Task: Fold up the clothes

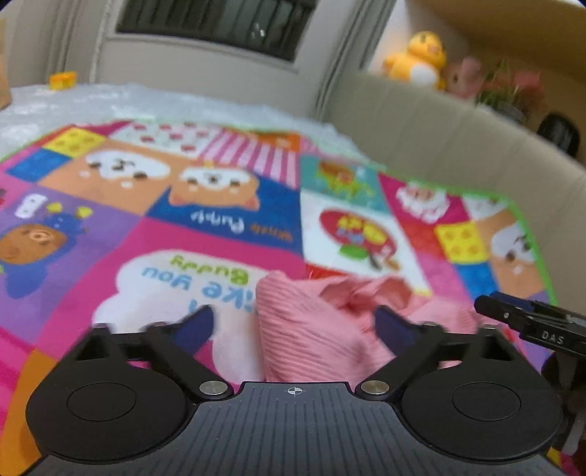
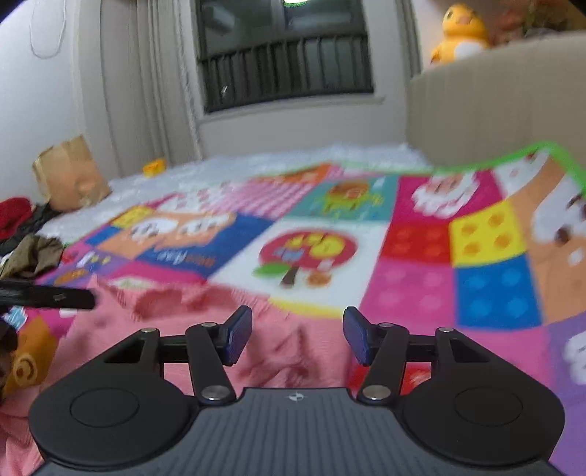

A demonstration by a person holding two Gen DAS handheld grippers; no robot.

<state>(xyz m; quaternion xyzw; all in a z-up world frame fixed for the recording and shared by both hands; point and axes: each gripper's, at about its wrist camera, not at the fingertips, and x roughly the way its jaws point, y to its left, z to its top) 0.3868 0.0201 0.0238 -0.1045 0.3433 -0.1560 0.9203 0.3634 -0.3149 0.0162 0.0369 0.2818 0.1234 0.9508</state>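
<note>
A pink ribbed garment (image 1: 311, 322) lies crumpled on a colourful cartoon play mat (image 1: 205, 205). My left gripper (image 1: 296, 326) is open, its blue fingertips (image 1: 197, 326) spread wide over the garment's left edge, holding nothing. The right gripper's black finger (image 1: 531, 322) shows at the right edge of that view. In the right wrist view the same pink garment (image 2: 190, 326) lies under and left of my right gripper (image 2: 297, 335), which is open and empty above its right edge. The left gripper's finger (image 2: 47, 297) pokes in from the left.
A beige padded headboard (image 1: 439, 135) runs along the right, with a yellow duck plush (image 2: 459, 33) on top. A white fluffy cover (image 2: 278, 157) lies beyond the mat. A cardboard piece (image 2: 69, 175) and dark and red clothes (image 2: 25, 238) sit at the left. Curtains and a window are behind.
</note>
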